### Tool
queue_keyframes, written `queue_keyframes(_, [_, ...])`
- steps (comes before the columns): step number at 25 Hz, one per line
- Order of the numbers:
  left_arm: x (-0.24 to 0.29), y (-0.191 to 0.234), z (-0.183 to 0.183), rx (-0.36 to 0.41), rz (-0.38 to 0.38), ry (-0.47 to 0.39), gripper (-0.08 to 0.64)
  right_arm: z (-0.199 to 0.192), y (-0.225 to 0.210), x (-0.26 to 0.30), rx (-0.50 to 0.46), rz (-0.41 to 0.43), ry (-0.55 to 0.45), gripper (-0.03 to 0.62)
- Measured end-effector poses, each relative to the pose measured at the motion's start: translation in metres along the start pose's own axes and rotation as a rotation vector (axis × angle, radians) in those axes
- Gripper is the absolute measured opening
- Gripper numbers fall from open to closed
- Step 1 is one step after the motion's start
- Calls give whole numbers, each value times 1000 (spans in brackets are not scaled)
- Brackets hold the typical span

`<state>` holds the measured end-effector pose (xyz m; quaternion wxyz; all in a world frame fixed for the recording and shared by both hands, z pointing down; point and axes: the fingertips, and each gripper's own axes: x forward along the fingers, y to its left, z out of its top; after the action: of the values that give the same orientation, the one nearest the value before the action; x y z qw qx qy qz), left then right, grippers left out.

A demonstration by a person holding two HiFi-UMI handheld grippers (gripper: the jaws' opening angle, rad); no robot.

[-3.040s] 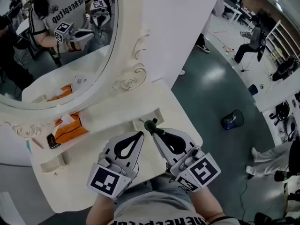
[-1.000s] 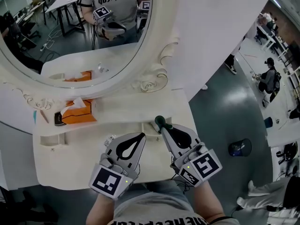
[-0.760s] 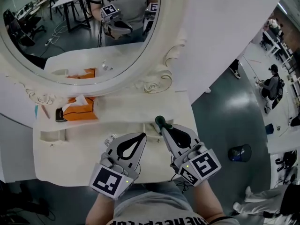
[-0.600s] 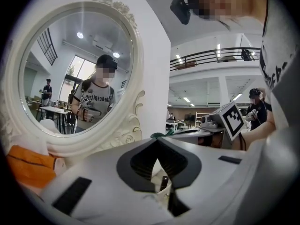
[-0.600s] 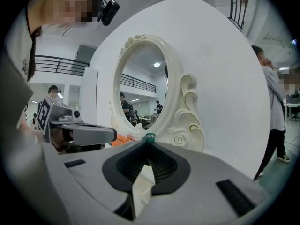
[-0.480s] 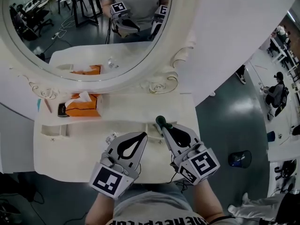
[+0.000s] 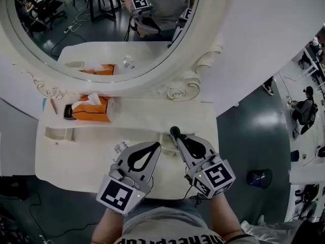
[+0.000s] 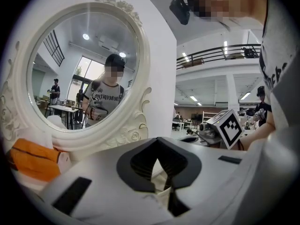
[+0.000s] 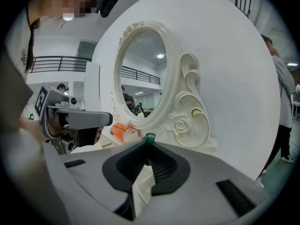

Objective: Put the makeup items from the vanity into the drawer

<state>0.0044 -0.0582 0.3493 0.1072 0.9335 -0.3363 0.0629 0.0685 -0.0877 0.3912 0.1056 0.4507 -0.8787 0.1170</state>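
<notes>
A small dark green makeup item [image 7: 174, 131] with a green cap [image 9: 149, 137] sticks out between the tips of my right gripper [image 7: 176, 138], which is shut on it above the white vanity top [image 7: 81, 161]. Beside it, my left gripper [image 7: 156, 146] is shut with nothing in it; its jaws meet at the tip in the left gripper view [image 8: 157, 140]. A small printed packet [image 7: 120, 147] lies on the vanity just left of the left gripper. A dark flat item [image 7: 69, 112] and a thin pink pencil [image 7: 53, 105] lie at the back left. I cannot make out a drawer.
An orange tissue box [image 7: 92, 109] stands at the back left under the big oval mirror [image 7: 101, 29] with its carved white frame [image 7: 177, 90]. A raised shelf with a slot [image 7: 57, 132] runs across the vanity. The floor drops away to the right [image 7: 254, 136].
The view has swung so the mirror and the tissue box sit further right in the frame. Both grippers keep their places over the vanity, the right still on the green item.
</notes>
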Motion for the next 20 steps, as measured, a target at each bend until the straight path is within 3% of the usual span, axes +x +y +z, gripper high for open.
queue_keyframes(20, [3,9,-8,-37,55,2,18,-46,-3,17,0,44,128,37])
